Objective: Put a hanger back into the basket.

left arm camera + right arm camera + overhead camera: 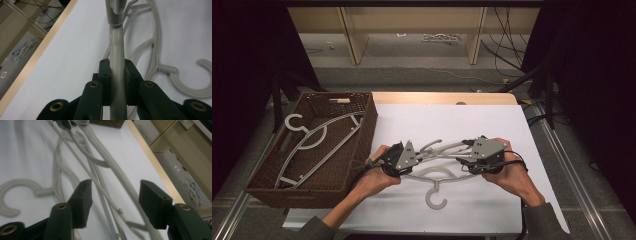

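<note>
Two pale grey plastic coat hangers lie in the brown woven wicker basket at nine o'clock on the bench, which wears a smooth white cover with a light wooden edge showing at twelve. The basket is rectangular and coarse-textured, and its hangers rest crossed on its floor, one hook curling toward its far corner.

At the centre of the bench sit two more hangers of the same matte grey plastic, slim and rounded in section. One, the flat grey plastic hanger, lies on the cover with its open hook pointing to six o'clock. The other, the raised grey plastic hanger, sits above it, stretched between the two grippers.

The left gripper, black with a grey three-cornered plate, has its fingers clenched on a straight round bar of the raised hanger, pads pressed to either side. The right gripper, at three o'clock of the left one, has its fingers standing apart, released; thin bars of the hangers pass through the gap between them without touching either pad. Each gripper is carried in one hand, with dark sleeves entering from six o'clock.
</note>
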The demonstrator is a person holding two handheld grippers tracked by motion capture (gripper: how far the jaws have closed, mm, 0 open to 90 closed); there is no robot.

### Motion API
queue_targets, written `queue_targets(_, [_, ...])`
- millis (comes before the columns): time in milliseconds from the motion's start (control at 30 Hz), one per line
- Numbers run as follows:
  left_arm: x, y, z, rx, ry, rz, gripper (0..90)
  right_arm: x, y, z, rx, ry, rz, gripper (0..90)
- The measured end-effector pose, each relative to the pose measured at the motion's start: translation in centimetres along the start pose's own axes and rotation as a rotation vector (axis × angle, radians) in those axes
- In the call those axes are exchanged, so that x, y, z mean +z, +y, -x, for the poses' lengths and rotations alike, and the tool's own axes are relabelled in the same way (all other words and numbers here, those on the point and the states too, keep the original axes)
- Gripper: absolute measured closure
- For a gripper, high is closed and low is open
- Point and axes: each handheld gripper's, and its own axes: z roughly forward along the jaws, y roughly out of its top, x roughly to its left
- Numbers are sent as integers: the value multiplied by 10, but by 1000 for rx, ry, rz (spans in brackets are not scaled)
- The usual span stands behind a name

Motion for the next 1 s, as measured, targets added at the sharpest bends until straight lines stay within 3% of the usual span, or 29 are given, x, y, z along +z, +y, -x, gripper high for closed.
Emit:
queue_targets(167, [-12,7,-16,-79,25,15,792,-10,3,-2,109,-43,52,360])
queue_targets(433, [-41,22,-39,-192,14,72,793,-12,-4,-13,160,-30,72,323])
queue_targets(600, [-58,31,-45,-188,35,84,792,-8,-8,-18,176,-23,72,315])
queue_targets(1000, [-104,42,-68,-237,53,153,792,-3,-11,-28,175,-1,69,311])
